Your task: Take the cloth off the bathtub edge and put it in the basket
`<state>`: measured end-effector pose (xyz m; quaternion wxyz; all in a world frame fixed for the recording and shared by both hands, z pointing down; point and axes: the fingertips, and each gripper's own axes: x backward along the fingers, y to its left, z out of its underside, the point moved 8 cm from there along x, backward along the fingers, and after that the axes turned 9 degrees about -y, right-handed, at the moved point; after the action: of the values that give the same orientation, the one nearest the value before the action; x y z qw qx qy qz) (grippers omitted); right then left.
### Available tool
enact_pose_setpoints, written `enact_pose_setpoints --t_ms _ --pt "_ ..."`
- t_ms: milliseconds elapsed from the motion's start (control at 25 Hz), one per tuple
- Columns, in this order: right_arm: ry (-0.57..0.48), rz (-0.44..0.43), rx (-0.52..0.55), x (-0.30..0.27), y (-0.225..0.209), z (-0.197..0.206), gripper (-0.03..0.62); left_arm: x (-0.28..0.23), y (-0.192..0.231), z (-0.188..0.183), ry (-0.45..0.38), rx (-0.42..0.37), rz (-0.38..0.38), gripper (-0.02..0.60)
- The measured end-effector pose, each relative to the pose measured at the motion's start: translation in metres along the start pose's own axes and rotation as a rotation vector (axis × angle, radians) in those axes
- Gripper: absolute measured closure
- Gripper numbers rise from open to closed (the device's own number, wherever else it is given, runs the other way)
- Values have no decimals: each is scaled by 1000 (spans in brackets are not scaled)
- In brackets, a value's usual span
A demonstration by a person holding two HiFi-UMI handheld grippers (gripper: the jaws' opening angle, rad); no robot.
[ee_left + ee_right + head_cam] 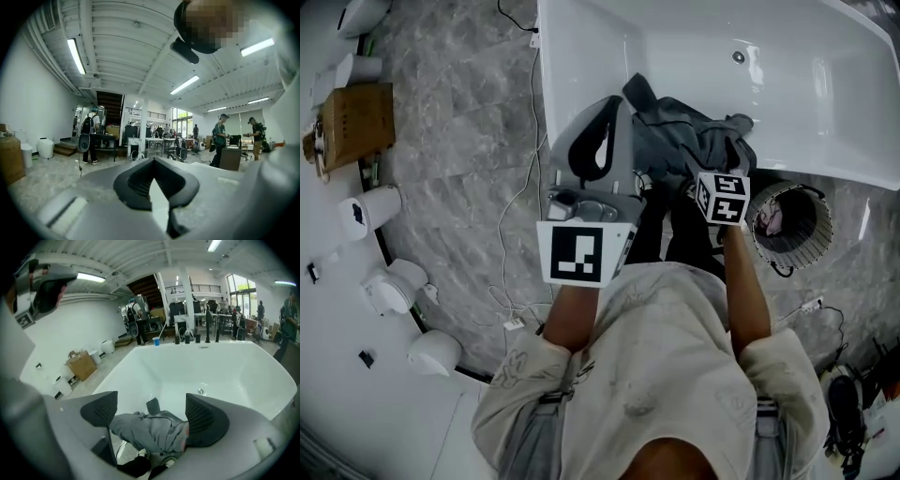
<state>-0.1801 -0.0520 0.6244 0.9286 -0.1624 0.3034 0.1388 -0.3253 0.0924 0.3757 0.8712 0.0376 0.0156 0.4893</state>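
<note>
Cloth [689, 141], grey and crumpled, hangs over the tub's [581, 56] near edge. The basket [817, 239] stands on the floor just beside that edge. The left gripper [598, 145] hovers at the edge beside the cloth, and the right gripper [720, 197] is over the cloth.

Left gripper view: the pads are clenched together on nothing.

Right gripper view: the jaws are released and wide. The cloth lies between them on the tub edge, nearer the right pad.

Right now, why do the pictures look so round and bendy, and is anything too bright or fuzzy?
Head view: the wide lens curves the bathtub rim, and its white is very bright. Left gripper view: dark round border, ceiling lamps glare, the left gripper close up looks fuzzy. Right gripper view: same round bending; the cloth is clear.
</note>
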Motion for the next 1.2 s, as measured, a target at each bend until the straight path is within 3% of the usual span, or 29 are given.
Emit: enact_pose_setpoints --t_ms 160,280,560,640,760,960,1080,1200 --pt "133 8 -9 -28 0 45 79 -3 7 21 30 12 8 581" --pt "211 18 -22 -42 2 73 62 -3 11 35 40 19 7 581" --pt "337 96 -86 -66 -8 129 37 1 11 63 -34 -1 37 581" --pt "360 121 -94 -71 -12 140 34 3 10 71 -45 -2 43 581" --pt "375 170 -25 -79 -14 145 24 6 11 80 -40 -2 48 581" --pt "378 191 -8 -82 -11 145 22 4 17 86 -22 2 52 581" --pt "368 182 0 -80 -5 146 84 2 18 87 -21 9 48 581" --pt "363 162 8 -80 9 147 226 1 18 85 -25 10 49 581"
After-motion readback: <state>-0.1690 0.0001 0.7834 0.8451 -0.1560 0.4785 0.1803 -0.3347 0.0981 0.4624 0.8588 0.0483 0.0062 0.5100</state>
